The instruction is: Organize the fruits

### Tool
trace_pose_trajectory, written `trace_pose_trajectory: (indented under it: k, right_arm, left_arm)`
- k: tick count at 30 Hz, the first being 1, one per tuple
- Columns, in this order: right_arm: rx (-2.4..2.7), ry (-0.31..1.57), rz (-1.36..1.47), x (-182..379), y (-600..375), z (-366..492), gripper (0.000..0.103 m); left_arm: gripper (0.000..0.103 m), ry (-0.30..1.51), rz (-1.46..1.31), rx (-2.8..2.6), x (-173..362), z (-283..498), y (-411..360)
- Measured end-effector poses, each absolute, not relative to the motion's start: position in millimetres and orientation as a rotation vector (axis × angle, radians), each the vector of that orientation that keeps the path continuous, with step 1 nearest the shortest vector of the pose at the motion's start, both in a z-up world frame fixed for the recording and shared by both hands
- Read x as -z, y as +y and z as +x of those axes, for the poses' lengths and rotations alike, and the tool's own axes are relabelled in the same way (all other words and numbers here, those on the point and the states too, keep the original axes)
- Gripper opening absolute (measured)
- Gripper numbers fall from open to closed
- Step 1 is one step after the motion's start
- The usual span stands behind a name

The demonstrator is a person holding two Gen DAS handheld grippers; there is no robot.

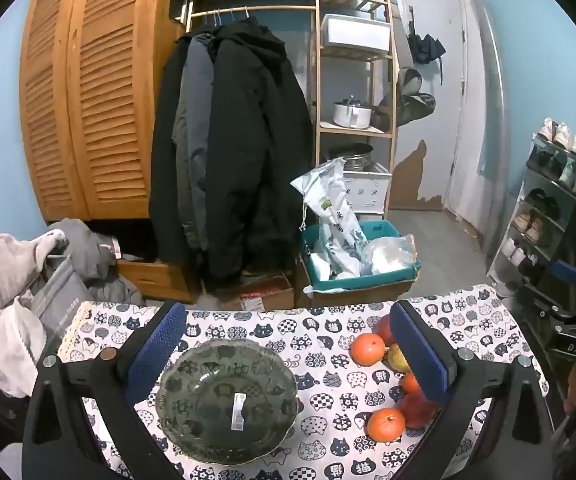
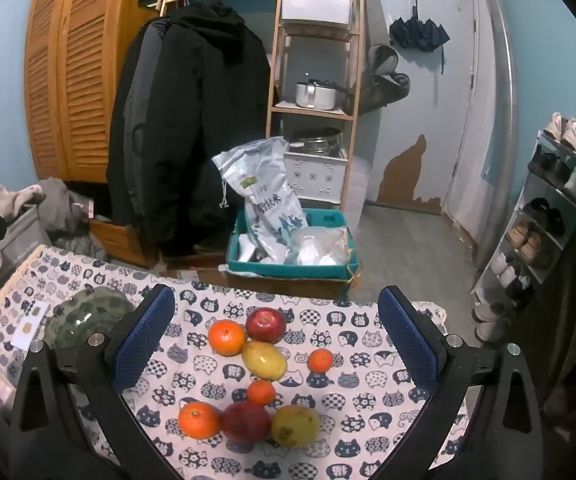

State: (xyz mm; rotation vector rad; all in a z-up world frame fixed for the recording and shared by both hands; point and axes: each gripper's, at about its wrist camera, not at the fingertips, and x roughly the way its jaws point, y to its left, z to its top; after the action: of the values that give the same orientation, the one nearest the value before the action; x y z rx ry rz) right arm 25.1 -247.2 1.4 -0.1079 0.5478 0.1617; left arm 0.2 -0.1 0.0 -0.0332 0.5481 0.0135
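A dark glass bowl [image 1: 227, 400] with a white sticker sits empty on the cat-print tablecloth [image 1: 320, 360]; it also shows in the right wrist view [image 2: 83, 316]. My left gripper [image 1: 285, 354] is open above it. Several fruits lie in a cluster right of the bowl: oranges [image 2: 226, 337], a small orange [image 2: 320, 360], red apples [image 2: 265, 325], a yellow mango [image 2: 264, 359], another orange [image 2: 198, 419], a red fruit [image 2: 245, 422] and a yellow-green fruit [image 2: 295, 426]. My right gripper [image 2: 275, 336] is open and empty above the cluster.
Beyond the table's far edge stand a teal crate [image 2: 288, 252] with bags, hanging black coats [image 1: 231, 152], a wooden shelf [image 1: 354, 80] and a shoe rack [image 2: 548, 220]. A laundry pile [image 1: 3, 296] lies left. A card [image 2: 31, 326] lies by the bowl.
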Motion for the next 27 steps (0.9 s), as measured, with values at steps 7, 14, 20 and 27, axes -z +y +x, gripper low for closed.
trace_pose_trajectory:
  k: [7, 14, 20, 27]
  right_arm:
    - [-0.161, 0.551, -0.111, -3.4, -249.2, 23.7, 0.1]
    - [-0.161, 0.559, -0.123, -1.1, -246.0, 25.4, 0.1]
    - [-0.159, 0.561, -0.126, -0.2, -245.0, 26.3, 0.1]
    - [-0.156, 0.563, -0.128, -0.1, -245.6, 27.0, 0.1]
  left_arm:
    - [0.102, 0.539, -0.021, -0.023, -0.2, 0.0, 0.7]
    - [0.102, 0.545, -0.025, -0.026, 1.1, -0.1, 5.2]
    - [0.102, 0.548, -0.018, -0.032, 2.1, 1.3, 4.0]
    - [0.102, 0.55, -0.009, -0.052, 2.1, 2.3, 5.5]
